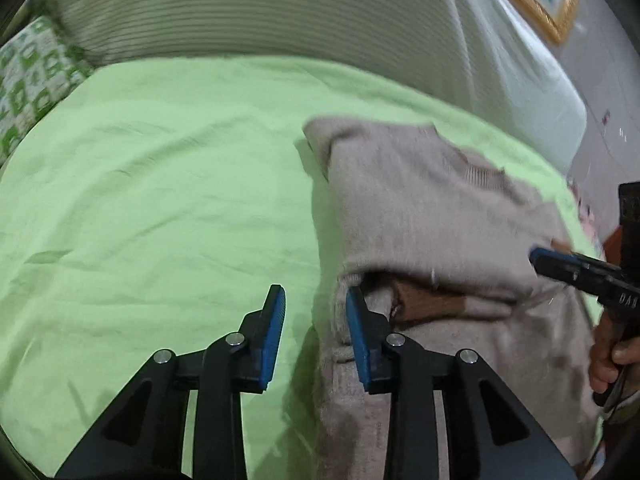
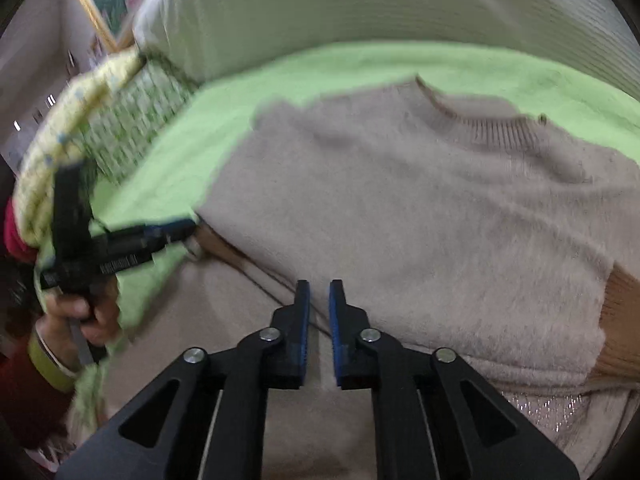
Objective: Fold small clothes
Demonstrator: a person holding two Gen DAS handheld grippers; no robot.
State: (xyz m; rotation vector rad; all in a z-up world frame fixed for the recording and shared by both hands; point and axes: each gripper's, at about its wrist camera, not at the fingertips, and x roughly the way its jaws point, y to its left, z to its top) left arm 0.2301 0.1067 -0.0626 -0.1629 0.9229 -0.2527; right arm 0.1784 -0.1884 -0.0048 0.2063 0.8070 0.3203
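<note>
Left gripper (image 1: 316, 336) hangs over the near left edge of the sweater (image 1: 420, 216), its 2 blue-padded fingers (image 1: 272, 340) spread apart with nothing between them; the right-hand pad sits against a small upstanding fold of knit, the other over bare sheet (image 1: 160, 184). Right gripper (image 2: 319, 332) hovers low over the sweater's lower middle, its fingers (image 2: 338, 336) drawn close with a narrow gap left and no cloth caught in it.

Beige and fuzzy, the sweater (image 2: 420, 220) lies flat on the green sheet (image 2: 360, 64), ribbed round collar (image 2: 484, 130) toward the far side. Its upper part lies doubled over the lower part, making a thick soft edge that runs across the garment. Under that edge a strip of brown ribbed knit (image 2: 620, 320) shows at the right and again at the left fold. Near the bottom right a patch of glittery thread (image 2: 552, 404) catches the light.

Beyond the sheet rises a striped cushion (image 1: 240, 4), with a green-and-white patterned pillow (image 1: 32, 76) at the far left corner. Both views are motion-blurred.
</note>
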